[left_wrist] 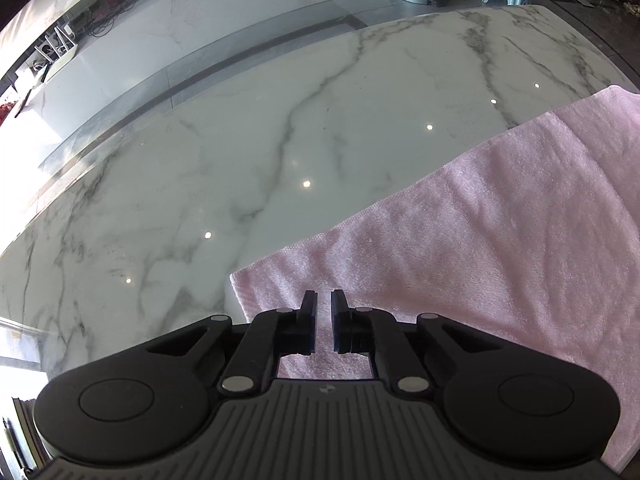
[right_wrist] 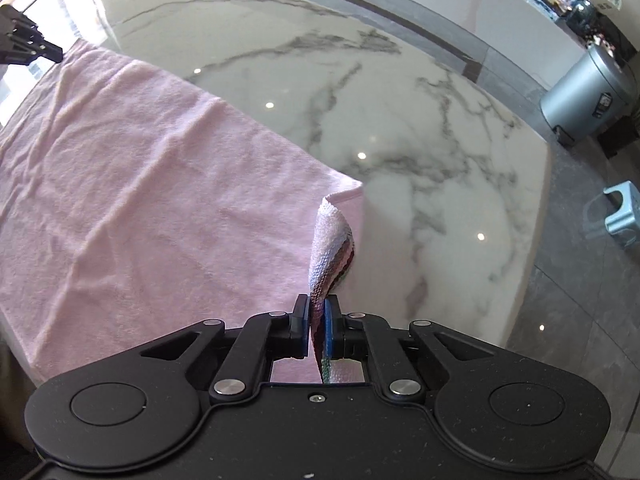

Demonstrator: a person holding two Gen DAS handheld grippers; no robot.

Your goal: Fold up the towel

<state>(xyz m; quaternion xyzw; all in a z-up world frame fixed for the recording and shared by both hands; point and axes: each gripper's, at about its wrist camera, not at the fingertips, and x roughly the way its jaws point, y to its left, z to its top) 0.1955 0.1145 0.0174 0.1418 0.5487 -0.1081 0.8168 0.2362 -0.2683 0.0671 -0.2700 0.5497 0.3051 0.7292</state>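
Note:
A pink towel (left_wrist: pixel 480 232) lies spread on a white marble table (left_wrist: pixel 240 160). My left gripper (left_wrist: pixel 324 298) hovers over the towel's near left corner; its jaws stand a narrow gap apart with nothing between them. In the right wrist view the towel (right_wrist: pixel 140 168) covers the left half. My right gripper (right_wrist: pixel 318 304) is shut on the towel's near right corner (right_wrist: pixel 330 240), which is lifted and curled, showing a striped edge. The left gripper (right_wrist: pixel 28 40) shows at the far left edge of the towel.
The marble table (right_wrist: pixel 420 160) ends at a rounded edge on the right. Beyond it on the grey floor stand a metal bin (right_wrist: pixel 588 96) and a light blue stool (right_wrist: pixel 620 212). A bench with cables (left_wrist: pixel 60 44) runs behind the table.

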